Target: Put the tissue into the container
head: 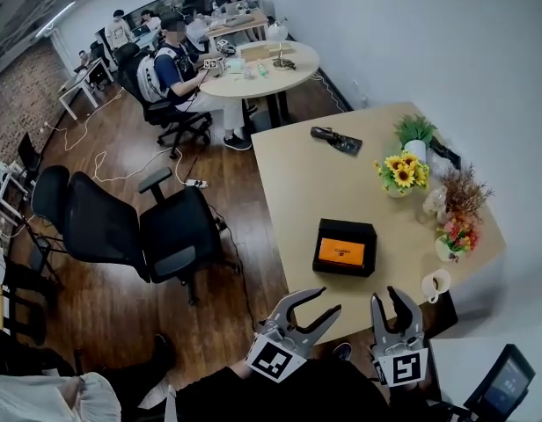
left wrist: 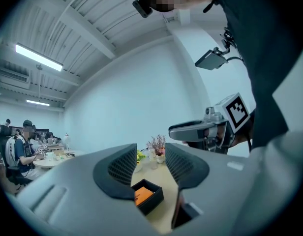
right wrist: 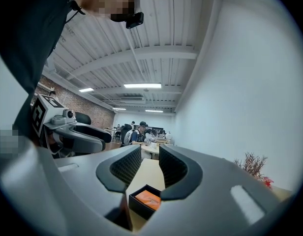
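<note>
A black open box (head: 344,247) stands on the beige table (head: 297,183), and a flat orange thing (head: 341,252) lies inside it. Both grippers hover off the table's near edge, short of the box. My left gripper (head: 328,301) is shut with nothing between its fingers. My right gripper (head: 385,295), beside it, is shut and empty too. In the left gripper view the box (left wrist: 150,196) shows below the left gripper (left wrist: 150,168). The right gripper view has the box (right wrist: 141,205) just under the right gripper (right wrist: 150,166).
Potted sunflowers (head: 403,174), a green plant (head: 415,132), dried flowers (head: 460,192), a pink bouquet (head: 456,236) and a cup (head: 435,283) line the table's right side. A dark object (head: 336,139) lies at its far end. Office chairs (head: 121,227) stand to the left.
</note>
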